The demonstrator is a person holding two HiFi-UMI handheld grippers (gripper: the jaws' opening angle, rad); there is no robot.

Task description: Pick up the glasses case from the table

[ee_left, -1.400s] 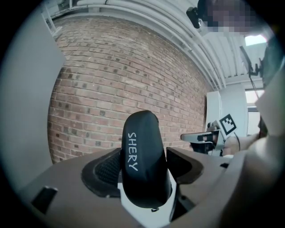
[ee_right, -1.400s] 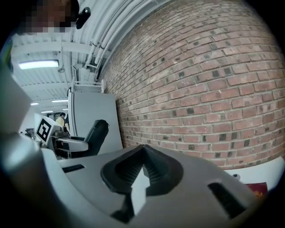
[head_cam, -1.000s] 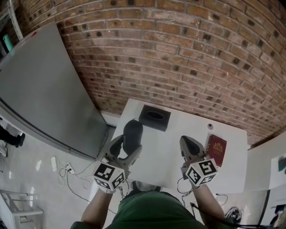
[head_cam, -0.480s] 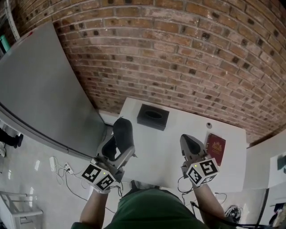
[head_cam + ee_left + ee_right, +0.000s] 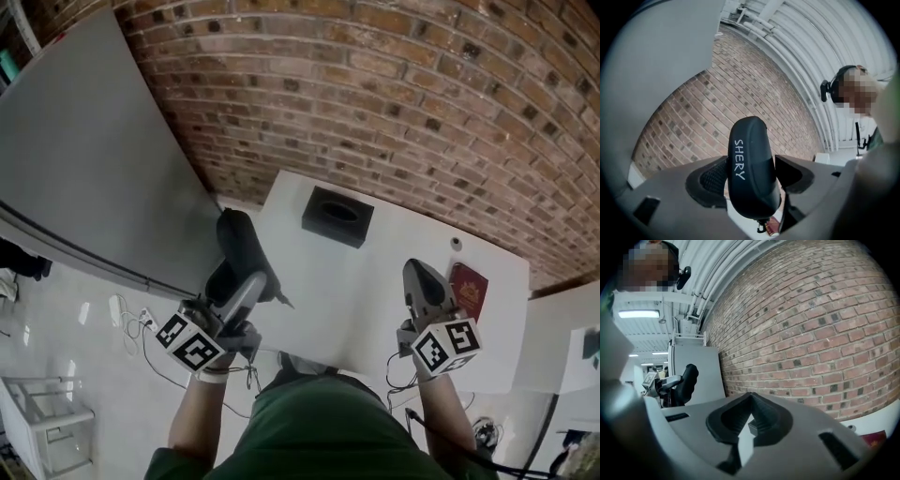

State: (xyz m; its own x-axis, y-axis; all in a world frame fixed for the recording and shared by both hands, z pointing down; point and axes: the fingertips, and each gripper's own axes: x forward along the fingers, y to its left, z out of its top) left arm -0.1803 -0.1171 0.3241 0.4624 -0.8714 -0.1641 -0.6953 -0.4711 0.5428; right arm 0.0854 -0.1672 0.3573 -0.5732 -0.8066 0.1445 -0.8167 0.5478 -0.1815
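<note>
The dark glasses case [image 5: 242,246] is off the table, held upright past the white table's [image 5: 347,281] left edge. My left gripper [image 5: 239,281] is shut on its lower half. In the left gripper view the case [image 5: 751,168] stands between the two jaws, white lettering along its side, with a small zip pull hanging below. The case and left gripper also show small at the left of the right gripper view, the case [image 5: 687,380] dark against a grey panel. My right gripper [image 5: 424,286] hovers over the table's right part, jaws closed with nothing in them, also [image 5: 749,425].
A black box [image 5: 337,217] with an oval opening sits at the table's back. A dark red booklet [image 5: 470,291] lies at the right, a small round object [image 5: 456,243] behind it. A grey panel [image 5: 84,159] stands left; the brick wall [image 5: 394,103] runs behind. Cables [image 5: 131,323] lie on the floor.
My left gripper has carried the case up and leftward, from over the table to beyond its left edge. The right gripper has kept its place over the table.
</note>
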